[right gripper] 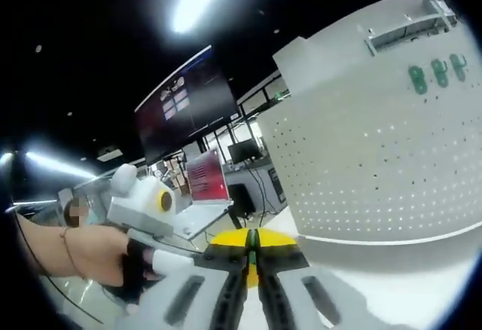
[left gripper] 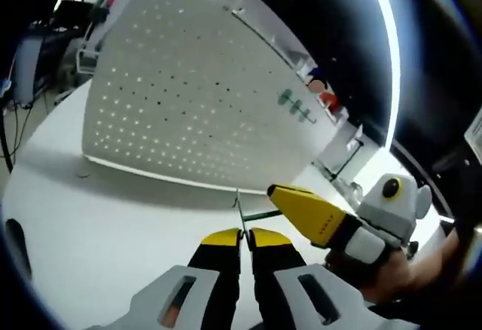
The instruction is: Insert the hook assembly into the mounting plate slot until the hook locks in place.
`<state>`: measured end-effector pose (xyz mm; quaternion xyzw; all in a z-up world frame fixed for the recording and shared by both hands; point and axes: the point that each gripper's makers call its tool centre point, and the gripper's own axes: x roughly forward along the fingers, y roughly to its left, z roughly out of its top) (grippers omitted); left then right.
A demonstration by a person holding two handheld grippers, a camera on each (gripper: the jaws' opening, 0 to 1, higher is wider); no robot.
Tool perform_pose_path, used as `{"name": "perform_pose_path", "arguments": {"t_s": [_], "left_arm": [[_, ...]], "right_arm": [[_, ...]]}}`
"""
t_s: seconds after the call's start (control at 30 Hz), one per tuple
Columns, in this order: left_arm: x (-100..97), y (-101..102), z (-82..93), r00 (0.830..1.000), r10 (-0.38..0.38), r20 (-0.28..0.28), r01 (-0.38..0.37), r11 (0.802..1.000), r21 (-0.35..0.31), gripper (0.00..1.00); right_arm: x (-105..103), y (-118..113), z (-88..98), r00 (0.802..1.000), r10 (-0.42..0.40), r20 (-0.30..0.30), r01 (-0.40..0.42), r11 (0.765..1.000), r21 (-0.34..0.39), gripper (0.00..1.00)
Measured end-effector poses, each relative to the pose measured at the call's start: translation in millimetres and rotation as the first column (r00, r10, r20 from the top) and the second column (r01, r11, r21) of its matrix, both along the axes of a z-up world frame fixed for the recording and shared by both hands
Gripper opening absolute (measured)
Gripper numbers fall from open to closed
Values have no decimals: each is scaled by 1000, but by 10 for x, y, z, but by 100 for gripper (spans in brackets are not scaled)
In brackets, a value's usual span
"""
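The white perforated mounting plate [left gripper: 188, 111] stands upright on the white table [left gripper: 90, 217]; in the right gripper view the plate [right gripper: 376, 157] takes up the right side. Three green hooks [left gripper: 296, 106] hang near its upper edge [right gripper: 437, 70]. The hook assembly [left gripper: 239, 213], a thin metal wire with a green bar, hangs in front of the plate's lower edge. My left gripper [left gripper: 242, 233] is shut on the wire. My right gripper [left gripper: 277, 198] comes in from the right and pinches the green bar. In its own view the right gripper [right gripper: 253, 245] is shut, with the left gripper [right gripper: 218, 245] alongside.
A narrow rail [left gripper: 256, 32] runs along the plate's top. Small fittings and a red object [left gripper: 327, 100] lie beyond the plate's right end. A hand [right gripper: 90, 255] holds the left gripper. Screens [right gripper: 184, 108] and desks stand in the dim room behind.
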<state>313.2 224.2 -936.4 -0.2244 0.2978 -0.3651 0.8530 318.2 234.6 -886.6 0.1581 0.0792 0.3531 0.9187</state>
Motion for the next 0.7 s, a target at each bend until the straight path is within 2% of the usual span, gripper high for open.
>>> {"name": "perform_pose_path", "arguments": {"t_s": [0.2,0.23,0.3,0.37,0.47,0.57,0.7], "left_arm": [[14,5,16,1000,15,3,-15,1000,-3,1],[26,14,16,1000,21,10,-21,1000,9,1],[11,11,1,1000,1,23,-2,999,49,1],[36,21,47,999,20,35,-21,999,50,1],[74,73,90,998,35,60,-39,997,69,1],[129,127,145,992,39,122,-54,991,123,1],[162,102,235,977,16,215,-56,982,181,1]], "right_arm": [[-17,-20,-8,1000,-4,-7,4,1000,-12,0],[-17,-26,-21,1000,-7,-25,6,1000,-13,0],[-38,-43,-64,990,-2,-139,3,1000,4,1],[-4,-90,55,995,4,-95,-4,1000,6,4],[6,-148,162,991,26,-129,-18,998,62,11],[-12,-183,176,983,56,-176,-43,996,77,13],[-38,-153,163,983,61,-176,-52,997,55,14]]}}
